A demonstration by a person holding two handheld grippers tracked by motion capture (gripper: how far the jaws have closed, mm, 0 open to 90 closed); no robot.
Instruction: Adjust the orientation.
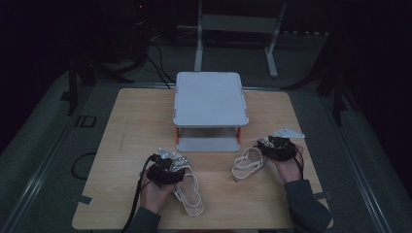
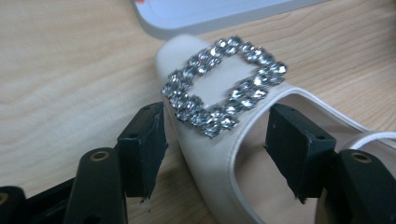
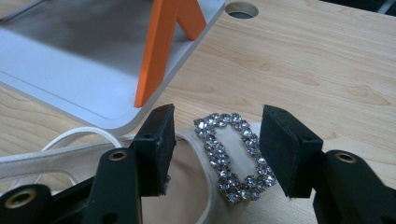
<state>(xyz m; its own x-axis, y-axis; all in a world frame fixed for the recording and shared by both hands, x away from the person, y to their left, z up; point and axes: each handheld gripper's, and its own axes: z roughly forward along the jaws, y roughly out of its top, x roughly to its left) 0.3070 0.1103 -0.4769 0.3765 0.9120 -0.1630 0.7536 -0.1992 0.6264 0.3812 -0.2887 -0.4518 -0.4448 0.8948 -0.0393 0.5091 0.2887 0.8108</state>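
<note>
— Where do our shoes lie?
— Left shoe (image 2: 210, 140) on the table (image 1: 126, 126) between our left gripper (image 2: 215, 154)'s wide jaws, untouched. Right shoe (image 3: 224, 154) before the grey stand (image 1: 209, 99); right gripper (image 3: 215, 154) gapes around its buckle (image 3: 236, 156).

black fingers (image 2: 142, 149), brass screws, dark sleeves (image 1: 306, 201)

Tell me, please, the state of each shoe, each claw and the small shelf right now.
Left shoe: flat on the table, between open jaws, ungripped.
Right shoe: flat on the table, ungripped.
Left claw: open, straddling the toe.
Right claw: open around the buckle.
Shelf: upright, both tiers bare.
</note>
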